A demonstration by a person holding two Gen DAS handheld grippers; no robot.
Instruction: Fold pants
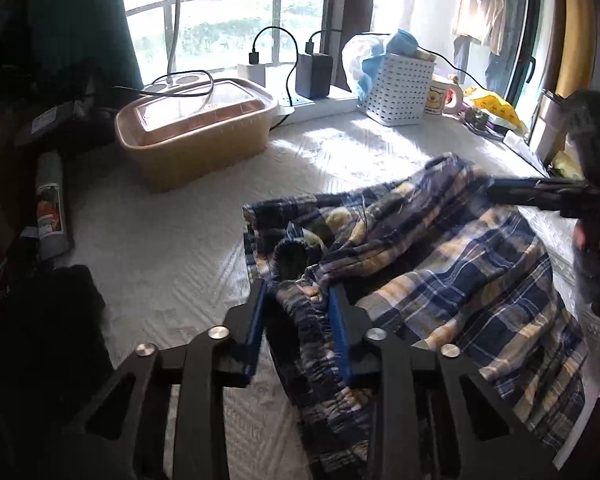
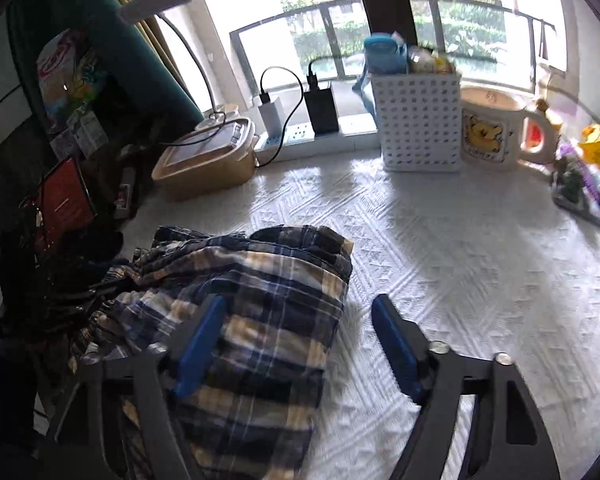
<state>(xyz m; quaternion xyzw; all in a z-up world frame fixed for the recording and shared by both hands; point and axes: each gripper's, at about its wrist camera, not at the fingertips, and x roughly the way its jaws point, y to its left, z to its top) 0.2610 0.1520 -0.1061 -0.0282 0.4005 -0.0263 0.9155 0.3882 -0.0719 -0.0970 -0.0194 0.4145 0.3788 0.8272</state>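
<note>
Blue, tan and white plaid pants (image 1: 452,280) lie rumpled on a white textured cloth (image 1: 172,248). In the left wrist view my left gripper (image 1: 297,294) is shut on the gathered elastic waistband (image 1: 308,320), which fills the narrow gap between its blue pads. In the right wrist view my right gripper (image 2: 300,312) stands open and wide. Its left finger (image 2: 204,332) hangs over the pants (image 2: 260,300), its right finger (image 2: 392,336) over the bare cloth (image 2: 460,260), and nothing is gripped. The right tool's black frame (image 1: 548,194) reaches in over the pants' far right part.
A tan lidded box (image 1: 196,136) stands at the back left. A white perforated basket (image 2: 420,120), a mug (image 2: 488,136) and a power strip with chargers (image 2: 300,136) line the window edge. Dark clutter (image 2: 68,200) crowds the left side. Small items (image 2: 580,176) sit far right.
</note>
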